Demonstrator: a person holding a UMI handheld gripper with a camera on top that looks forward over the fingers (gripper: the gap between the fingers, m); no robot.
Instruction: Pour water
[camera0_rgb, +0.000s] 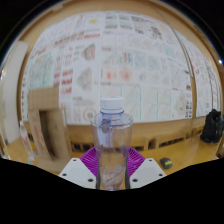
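A clear plastic water bottle (112, 140) with a white cap stands upright between my gripper's (112, 168) two fingers. The purple pads (90, 160) press against its lower body from both sides, so the gripper is shut on the bottle. The bottle holds clear water and rises in front of the wall of papers. Its base is hidden between the fingers.
A wooden tabletop (175, 152) runs behind the bottle. A brown cardboard box (45, 118) stands at the left. A dark object (211, 127) sits at the far right. A wall covered in printed sheets (120, 60) fills the background.
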